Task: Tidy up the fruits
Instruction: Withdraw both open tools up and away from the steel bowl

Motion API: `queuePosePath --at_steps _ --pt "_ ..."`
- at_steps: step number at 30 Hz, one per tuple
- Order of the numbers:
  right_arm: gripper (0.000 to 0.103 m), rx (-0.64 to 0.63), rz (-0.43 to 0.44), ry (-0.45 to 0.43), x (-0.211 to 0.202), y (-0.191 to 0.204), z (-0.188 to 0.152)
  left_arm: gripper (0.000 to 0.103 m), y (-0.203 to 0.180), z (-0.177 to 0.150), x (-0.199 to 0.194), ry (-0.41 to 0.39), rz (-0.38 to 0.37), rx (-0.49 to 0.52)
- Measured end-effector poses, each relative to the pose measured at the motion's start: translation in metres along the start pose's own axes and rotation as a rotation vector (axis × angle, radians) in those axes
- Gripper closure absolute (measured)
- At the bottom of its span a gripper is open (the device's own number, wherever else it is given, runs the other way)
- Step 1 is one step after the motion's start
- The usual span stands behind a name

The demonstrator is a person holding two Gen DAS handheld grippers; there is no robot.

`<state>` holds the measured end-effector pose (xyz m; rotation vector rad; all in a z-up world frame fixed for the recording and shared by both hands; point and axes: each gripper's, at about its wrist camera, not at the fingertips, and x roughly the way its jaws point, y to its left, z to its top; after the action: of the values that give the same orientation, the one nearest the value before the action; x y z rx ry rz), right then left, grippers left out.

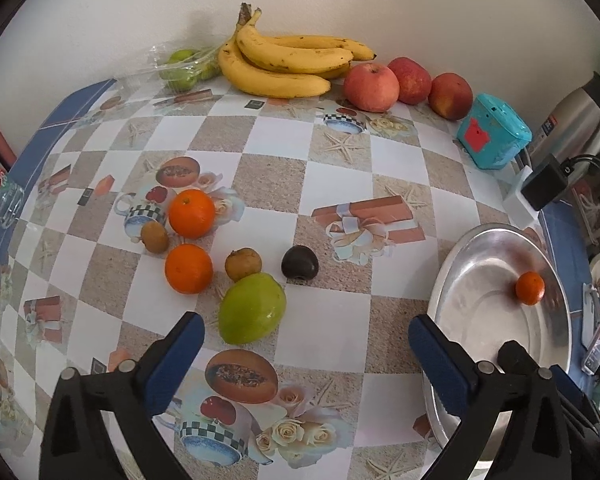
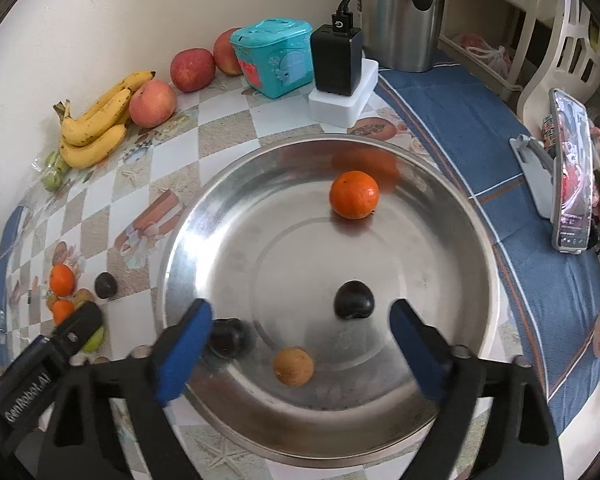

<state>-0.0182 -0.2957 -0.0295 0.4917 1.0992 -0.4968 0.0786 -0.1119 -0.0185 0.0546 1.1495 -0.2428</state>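
My left gripper (image 1: 304,332) is open above the patterned tablecloth, nothing between its blue fingers. Just ahead of it lie a green mango (image 1: 252,308), two oranges (image 1: 188,269), two small brown fruits (image 1: 243,265) and a dark plum (image 1: 299,264). My right gripper (image 2: 302,316) hangs open over the round metal tray (image 2: 292,240). In the tray sit an orange (image 2: 354,195), a dark plum (image 2: 354,300) between the fingers but untouched, a second plum (image 2: 228,338) partly behind the left finger, and a brown fruit (image 2: 293,366).
Bananas (image 1: 288,60), three apples (image 1: 371,87) and bagged green fruit (image 1: 182,66) line the wall. A teal box (image 2: 274,56), a black charger (image 2: 336,60), a steel kettle (image 2: 400,12) and a phone on a stand (image 2: 572,176) sit behind and beside the tray.
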Motion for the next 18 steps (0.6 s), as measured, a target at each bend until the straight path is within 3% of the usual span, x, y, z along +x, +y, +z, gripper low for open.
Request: queuePosePath --at_steps 8,18 --pt "0.01 -0.017 -0.007 0.001 0.001 0.002 -0.001 0.0 -0.001 -0.001 0.001 0.0 0.011 0.013" --pt "0.01 0.018 0.0 -0.079 -0.009 0.0 0.001 0.0 0.002 0.004 -0.014 -0.065 0.009 0.042"
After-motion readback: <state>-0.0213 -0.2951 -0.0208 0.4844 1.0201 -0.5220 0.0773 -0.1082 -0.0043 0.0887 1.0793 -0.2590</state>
